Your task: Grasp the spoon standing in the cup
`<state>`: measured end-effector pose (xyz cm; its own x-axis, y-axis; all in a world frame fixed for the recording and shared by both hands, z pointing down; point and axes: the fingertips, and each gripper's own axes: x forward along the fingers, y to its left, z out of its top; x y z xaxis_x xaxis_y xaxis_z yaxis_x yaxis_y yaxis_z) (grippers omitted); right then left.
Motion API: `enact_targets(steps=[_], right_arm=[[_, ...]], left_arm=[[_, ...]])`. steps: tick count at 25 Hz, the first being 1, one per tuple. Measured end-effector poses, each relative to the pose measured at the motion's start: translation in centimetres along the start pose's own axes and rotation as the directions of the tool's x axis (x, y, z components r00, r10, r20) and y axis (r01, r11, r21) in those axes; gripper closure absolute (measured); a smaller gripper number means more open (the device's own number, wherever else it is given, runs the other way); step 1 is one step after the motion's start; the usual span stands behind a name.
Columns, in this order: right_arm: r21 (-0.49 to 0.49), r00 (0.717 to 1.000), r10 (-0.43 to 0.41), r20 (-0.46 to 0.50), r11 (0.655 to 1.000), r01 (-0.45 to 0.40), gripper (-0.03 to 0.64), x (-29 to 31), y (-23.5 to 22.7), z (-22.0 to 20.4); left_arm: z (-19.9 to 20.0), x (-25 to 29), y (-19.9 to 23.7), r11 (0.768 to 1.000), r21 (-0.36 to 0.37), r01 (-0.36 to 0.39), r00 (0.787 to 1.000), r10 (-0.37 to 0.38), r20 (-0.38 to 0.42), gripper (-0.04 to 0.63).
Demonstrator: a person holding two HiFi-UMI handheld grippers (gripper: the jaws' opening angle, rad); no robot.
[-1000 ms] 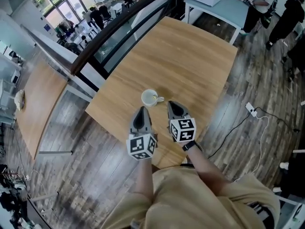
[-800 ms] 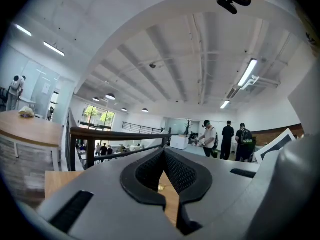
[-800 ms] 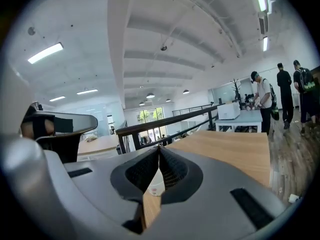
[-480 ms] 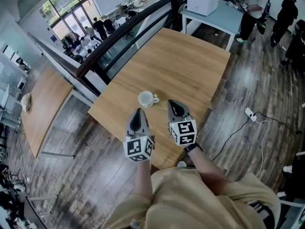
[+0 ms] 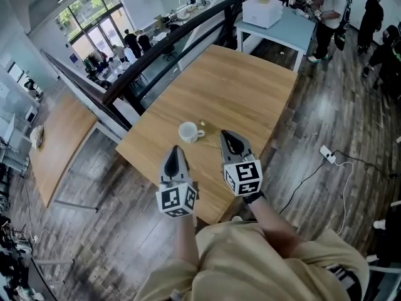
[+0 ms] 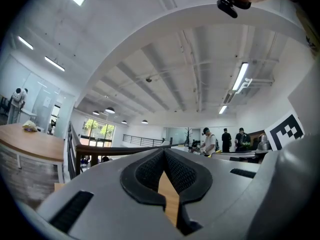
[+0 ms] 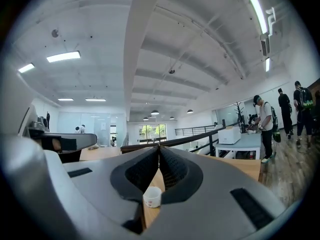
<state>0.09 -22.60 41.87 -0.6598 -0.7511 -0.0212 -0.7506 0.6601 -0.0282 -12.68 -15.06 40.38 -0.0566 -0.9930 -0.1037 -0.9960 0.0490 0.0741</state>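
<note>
A small white cup (image 5: 188,132) with its handle turned right stands on the square wooden table (image 5: 244,86), near the front edge. I cannot make out a spoon in it from here. My left gripper (image 5: 175,148) hovers just below the cup, over the table's front edge, jaws shut and empty. My right gripper (image 5: 225,133) sits to the right of the cup, also shut and empty. In the right gripper view the cup (image 7: 152,196) shows low between the closed jaws (image 7: 159,148), still ahead of them. The left gripper view shows its closed jaws (image 6: 163,151) and table wood beyond.
A tiny object (image 5: 202,123) lies on the table just behind the cup. A dark railing (image 5: 156,55) runs along the table's left side. A pale table with a white box (image 5: 262,10) stands beyond. People stand far right. A power strip (image 5: 326,153) and cable lie on the floor.
My left gripper has drawn back toward me, away from the cup. The right gripper has stayed about where it was. Both stay shut.
</note>
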Motion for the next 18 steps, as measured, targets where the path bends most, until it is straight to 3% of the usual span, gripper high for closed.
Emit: enact_targets(steps=[5,18], right_arm=[[-0.069,1.0,0.007,0.012,0.998,-0.007,0.6,-1.4,0.1,0.6],[-0.05,0.999,0.03,0.02,0.998,-0.029,0.6,-1.7,1.3,1.1]], left_arm=[[0.0,-0.5,-1.4,1.0,0.009,0.007,1.0,-0.007,0.009,0.591],[0.4,-1.6,-1.5,0.999,0.045,-0.001,1.0,0.0,0.019,0.591]])
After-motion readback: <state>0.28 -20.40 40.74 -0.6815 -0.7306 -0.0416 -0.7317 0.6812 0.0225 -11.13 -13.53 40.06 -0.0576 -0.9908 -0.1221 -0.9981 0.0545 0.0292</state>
